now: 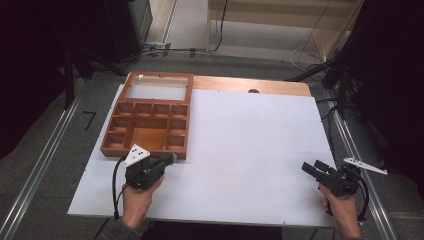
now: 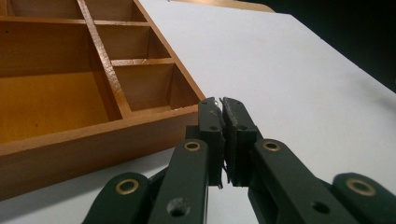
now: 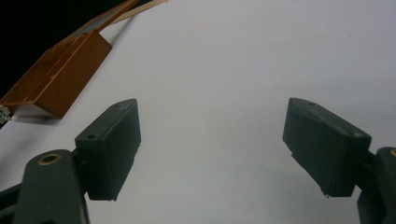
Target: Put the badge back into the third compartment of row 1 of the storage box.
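A brown wooden box point(image 1: 145, 151) with several empty compartments stands at the table's left, its glazed lid point(image 1: 159, 75) swung back flat behind it. My left gripper point(image 1: 171, 159) lies low on the table with its tips just off the box's front right corner. In the left gripper view the left gripper point(image 2: 222, 109) has its jaws pressed together with nothing between them, beside the box's front wall point(image 2: 84, 149). My right gripper point(image 1: 312, 167) rests near the table's right front, jaws spread wide. The right gripper point(image 3: 212, 135) faces bare tabletop, with the box point(image 3: 60, 70) far off.
The white table top point(image 1: 250, 135) stretches between the two hands. A strip of bare wood point(image 1: 280, 86) with a hole runs along its far edge. Metal rails point(image 1: 40, 165) flank the table, and cables point(image 1: 305, 52) lie on the floor beyond it.
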`<state>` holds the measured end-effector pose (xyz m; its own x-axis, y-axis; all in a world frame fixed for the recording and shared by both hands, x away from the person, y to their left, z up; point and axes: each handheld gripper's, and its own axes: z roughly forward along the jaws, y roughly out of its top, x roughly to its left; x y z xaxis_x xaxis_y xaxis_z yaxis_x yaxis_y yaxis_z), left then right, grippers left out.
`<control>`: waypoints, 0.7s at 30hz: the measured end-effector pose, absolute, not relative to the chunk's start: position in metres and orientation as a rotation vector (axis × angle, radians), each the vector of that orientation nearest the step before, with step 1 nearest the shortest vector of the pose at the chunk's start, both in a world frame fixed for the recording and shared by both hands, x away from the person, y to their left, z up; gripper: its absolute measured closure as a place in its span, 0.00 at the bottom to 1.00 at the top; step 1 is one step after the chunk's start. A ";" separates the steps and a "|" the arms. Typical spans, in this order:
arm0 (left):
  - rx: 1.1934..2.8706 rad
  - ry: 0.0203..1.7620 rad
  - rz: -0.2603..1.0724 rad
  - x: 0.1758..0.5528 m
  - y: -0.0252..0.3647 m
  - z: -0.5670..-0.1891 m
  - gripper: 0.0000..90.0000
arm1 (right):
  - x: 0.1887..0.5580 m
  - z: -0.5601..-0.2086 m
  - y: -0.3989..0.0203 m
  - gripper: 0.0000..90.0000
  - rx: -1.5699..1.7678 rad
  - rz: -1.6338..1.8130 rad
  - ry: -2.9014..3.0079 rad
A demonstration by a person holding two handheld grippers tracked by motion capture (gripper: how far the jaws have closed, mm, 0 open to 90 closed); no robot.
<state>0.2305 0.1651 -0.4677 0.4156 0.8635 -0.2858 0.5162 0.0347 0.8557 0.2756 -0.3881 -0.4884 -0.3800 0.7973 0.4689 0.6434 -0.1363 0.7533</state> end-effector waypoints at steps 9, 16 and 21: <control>1.604 1.247 0.415 0.237 0.169 -0.465 0.97 | 0.275 -0.488 -0.388 0.19 1.657 1.540 1.957; 1.595 1.255 0.425 0.242 0.172 -0.464 0.97 | 0.276 -0.488 -0.388 0.19 1.656 1.539 1.957; 1.578 1.264 0.427 0.246 0.175 -0.462 0.97 | 0.276 -0.488 -0.388 0.19 1.656 1.539 1.957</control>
